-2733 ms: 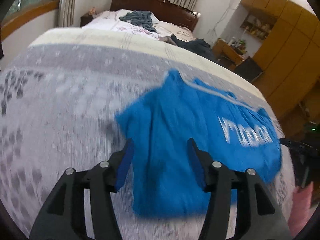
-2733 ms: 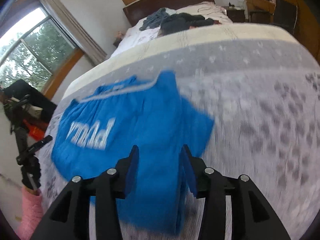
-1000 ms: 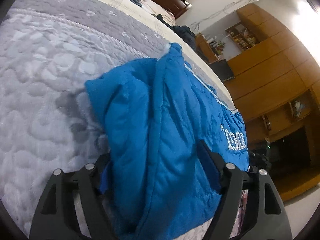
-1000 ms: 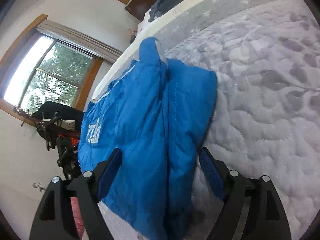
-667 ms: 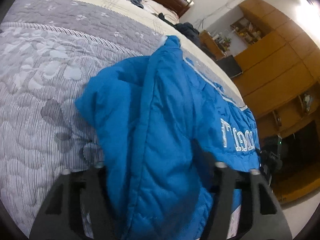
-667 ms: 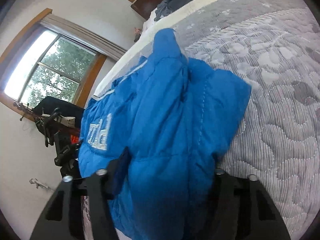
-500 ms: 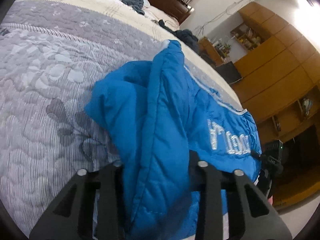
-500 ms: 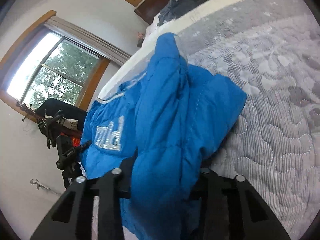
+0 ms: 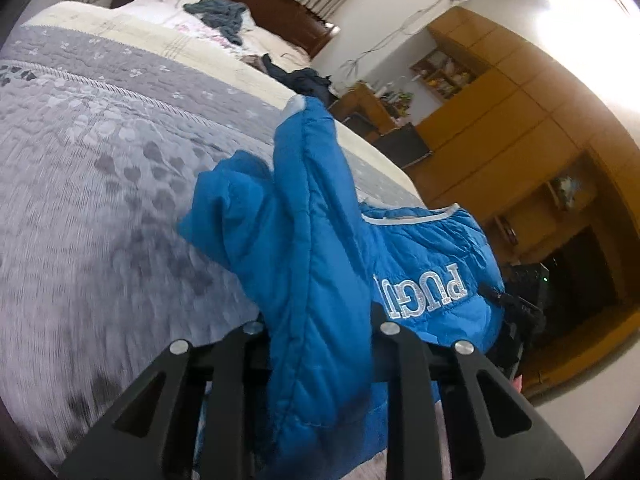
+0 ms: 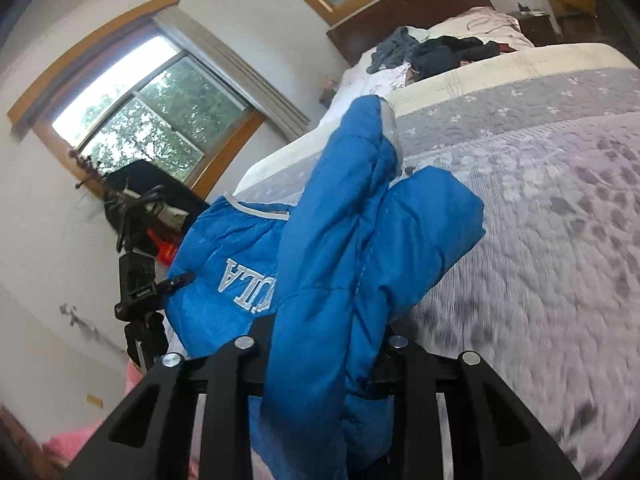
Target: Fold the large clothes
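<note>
The jacket (image 9: pixel 316 264) is bright blue, with white stitched lettering and pale grey trim. The quilt (image 9: pixel 100 168) is grey — darker leaf-like shapes, though blur muddies them — with a cream band. Black gripper arms; honey-brown cabinets (image 9: pixel 500 120).

A grey patterned bedspread (image 9: pixel 100 168) fills the left and centre of the left wrist view, with dark clothes (image 9: pixel 218 14) heaped on a second bed (image 9: pixel 168 4) at the upper left. Wooden cabinets (image 9: pixel 520 128) stand at the right. In the right wrist view, a window (image 10: pixel 140 116) sits upper left, a black tripod (image 10: pixel 138 292) below it.
</note>
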### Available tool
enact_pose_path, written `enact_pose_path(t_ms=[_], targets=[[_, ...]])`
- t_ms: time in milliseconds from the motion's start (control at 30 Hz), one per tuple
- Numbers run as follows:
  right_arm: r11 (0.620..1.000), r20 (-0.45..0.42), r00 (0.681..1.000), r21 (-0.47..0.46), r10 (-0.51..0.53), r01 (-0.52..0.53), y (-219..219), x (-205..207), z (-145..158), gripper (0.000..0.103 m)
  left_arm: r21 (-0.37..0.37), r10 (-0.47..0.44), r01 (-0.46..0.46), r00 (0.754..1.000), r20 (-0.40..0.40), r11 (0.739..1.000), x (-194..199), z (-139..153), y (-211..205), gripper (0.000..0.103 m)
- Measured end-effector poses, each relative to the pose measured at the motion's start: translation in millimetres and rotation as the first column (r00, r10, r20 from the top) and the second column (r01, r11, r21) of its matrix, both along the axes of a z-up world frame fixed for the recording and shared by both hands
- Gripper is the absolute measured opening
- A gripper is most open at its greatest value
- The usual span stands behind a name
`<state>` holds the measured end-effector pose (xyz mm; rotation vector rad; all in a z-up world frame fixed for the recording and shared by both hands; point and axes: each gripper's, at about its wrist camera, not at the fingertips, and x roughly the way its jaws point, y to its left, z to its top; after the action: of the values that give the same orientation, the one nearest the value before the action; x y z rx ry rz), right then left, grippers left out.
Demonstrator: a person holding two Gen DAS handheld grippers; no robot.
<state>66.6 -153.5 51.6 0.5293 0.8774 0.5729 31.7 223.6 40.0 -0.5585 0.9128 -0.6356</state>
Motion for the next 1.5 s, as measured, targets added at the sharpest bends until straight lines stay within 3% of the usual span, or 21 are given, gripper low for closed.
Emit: enact_pose_path(t_ms=[167,367,467,600,667,767,867,967,1067,1167,1300,1400,1500], targets=[[1.0,-0.032,0.999,-0.008,0.002,-0.002,-7,-39,-5,0.029,0.026,-0.031,0.031,1.0,0.001,0.999,-53,-13,-1,0.021],[0.999,-0.128,0.991,-0.011,-0.049,0.048,-25,-55,-54,0.031,0.08,0.0,0.005,0.998,-0.057,0.997,-71,-63,1,0.026],[0.995,-0.221,0.972,0.041,-0.078,0.089,-39,-46,-96,0.036,0.034,0.014,-0.011,0.996,-0.093,0.999,-64,-88,9,0.034],[0.989,-0.239,0.968,0.105,-0.077,0.105,-47,-44,-118,0.04,-0.006,0.014,-0.014,0.997,-0.078,1.0,-62,-102,12,0.042],[0.989,-0.233,0.969,0.1,-0.08,0.106,-47,-46,-119,0.042,-0.009,0.014,-0.015,0.997,-0.075,1.0,-63,-103,11,0.044],[0.991,-0.232,0.967,0.052,-0.104,0.119,-48,-50,-114,0.055,0.002,0.019,-0.019,0.994,-0.103,1.0,-64,-98,14,0.047],[0.985,-0.201,0.965,-0.02,-0.171,0.17,-56,-58,-96,0.06,0.023,0.047,-0.045,0.994,-0.098,0.999,-69,-88,25,0.047],[0.971,-0.159,0.959,-0.081,-0.236,0.225,-66,-71,-79,0.063,0.039,0.095,-0.093,0.994,-0.054,0.995,-79,-70,44,0.047],[0.958,-0.102,0.956,-0.113,-0.275,0.263,-71,-82,-56,0.063,0.079,0.156,-0.159,0.987,0.038,0.984,-92,-42,55,0.047],[0.967,-0.034,0.977,-0.149,-0.212,0.205,-45,-82,-28,0.063,0.089,0.12,-0.13,0.987,0.105,0.988,-98,-17,41,0.047],[0.965,-0.008,0.997,-0.251,-0.074,0.07,11,-68,-15,0.063,0.133,-0.021,-0.002,0.985,0.171,0.991,-101,8,-11,0.047],[0.941,-0.013,1.0,-0.338,-0.013,0.008,45,-53,-20,0.063,0.216,-0.088,0.049,0.981,0.172,0.975,-94,4,-46,0.048],[0.91,-0.021,1.0,-0.416,-0.001,-0.008,64,-37,-33,0.063,0.274,-0.094,0.056,0.987,0.127,0.96,-77,-17,-59,0.047]])
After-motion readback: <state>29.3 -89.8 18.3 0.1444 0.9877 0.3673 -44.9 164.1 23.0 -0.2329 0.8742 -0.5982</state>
